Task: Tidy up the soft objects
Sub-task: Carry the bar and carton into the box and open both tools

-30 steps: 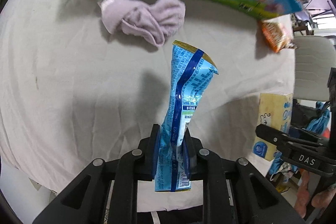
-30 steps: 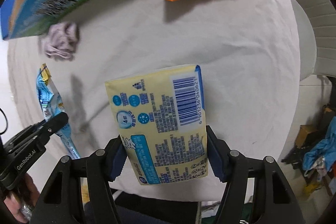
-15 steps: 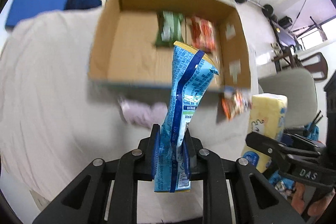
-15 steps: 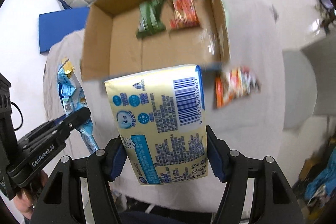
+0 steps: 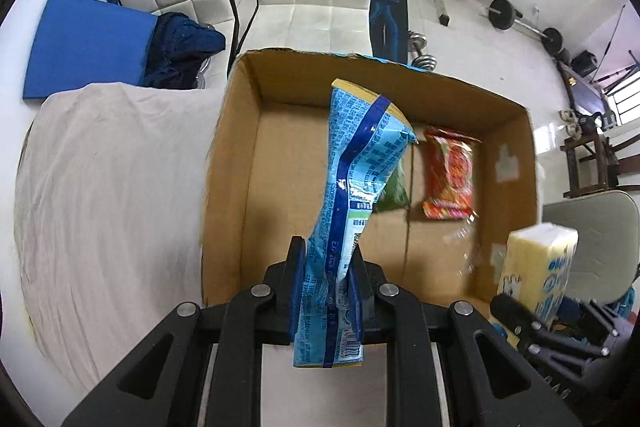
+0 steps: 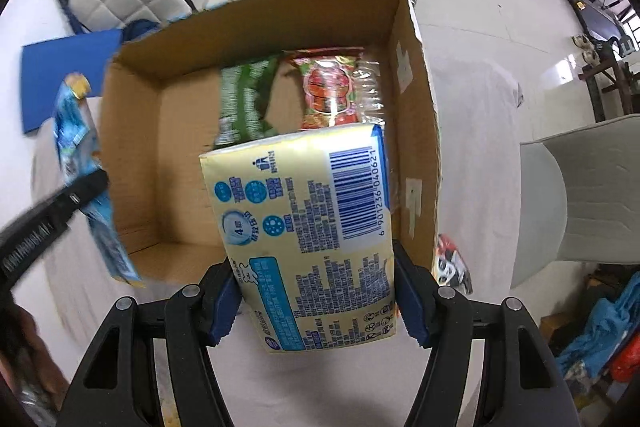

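While both hang above the cardboard box [image 5: 404, 235] at the table's far edge, the left gripper [image 5: 326, 291] pinches a limp, crinkly blue snack bag [image 5: 356, 179] by its bottom seam, and the right gripper [image 6: 316, 303] squeezes a light, squashy tissue pack [image 6: 304, 227] across its width.

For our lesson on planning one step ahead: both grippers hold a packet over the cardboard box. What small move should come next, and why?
Probably lower the left gripper a little and release the blue snack bag onto the bare left part of the cardboard box. The bag already hangs over that space, while the green packet and red packet fill the far right. The right gripper could follow with the yellow tissue pack.
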### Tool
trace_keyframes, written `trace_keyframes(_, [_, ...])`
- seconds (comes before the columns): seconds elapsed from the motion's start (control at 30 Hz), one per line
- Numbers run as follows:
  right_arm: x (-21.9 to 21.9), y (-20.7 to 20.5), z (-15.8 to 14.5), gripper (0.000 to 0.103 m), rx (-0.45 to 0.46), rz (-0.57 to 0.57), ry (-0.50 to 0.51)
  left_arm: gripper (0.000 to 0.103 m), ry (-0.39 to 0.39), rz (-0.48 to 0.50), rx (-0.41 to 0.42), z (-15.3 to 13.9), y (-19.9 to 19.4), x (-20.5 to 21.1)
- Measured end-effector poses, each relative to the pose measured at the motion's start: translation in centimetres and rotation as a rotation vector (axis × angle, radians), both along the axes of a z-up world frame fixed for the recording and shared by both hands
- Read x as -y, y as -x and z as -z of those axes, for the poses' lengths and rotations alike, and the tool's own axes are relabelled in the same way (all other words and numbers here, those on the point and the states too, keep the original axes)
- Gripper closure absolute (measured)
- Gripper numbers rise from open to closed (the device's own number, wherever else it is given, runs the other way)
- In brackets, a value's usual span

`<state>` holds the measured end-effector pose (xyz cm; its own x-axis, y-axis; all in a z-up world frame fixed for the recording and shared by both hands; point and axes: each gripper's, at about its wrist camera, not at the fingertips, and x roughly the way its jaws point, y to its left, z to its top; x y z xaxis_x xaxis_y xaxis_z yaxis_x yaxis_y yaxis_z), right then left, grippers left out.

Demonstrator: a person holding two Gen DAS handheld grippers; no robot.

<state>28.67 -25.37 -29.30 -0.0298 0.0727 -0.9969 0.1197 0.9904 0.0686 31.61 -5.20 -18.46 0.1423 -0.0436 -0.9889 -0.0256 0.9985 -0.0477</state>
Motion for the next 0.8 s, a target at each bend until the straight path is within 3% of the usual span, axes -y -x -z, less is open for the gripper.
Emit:
trace_keyframes(0.23, [-0.6,-2.9,4.8,0.034,-0.074,-0.012,0.052,0.086,-0.037,-0.002,-0.067,4.7,-4.7,1.2])
trace_keyframes(0.53, [-1.8,-4.0,8.8,0.034,-0.132,-0.038,0.083,0.084,-0.051,0.014,-0.153,9.6,-8.0,1.9])
trace_keyframes(0.63, [-2.3,-4.3,9.6,0.032,-0.159,-0.042,0.094,0.083,-0.063,0.019,-0.191,10.4,-8.6,2.0])
trace_keyframes(0.8, [-3.1,-4.5,9.1,0.024,-0.143,-0.041,0.049,0.079,-0.091,0.032,-0.173,9.8,-8.9,2.1])
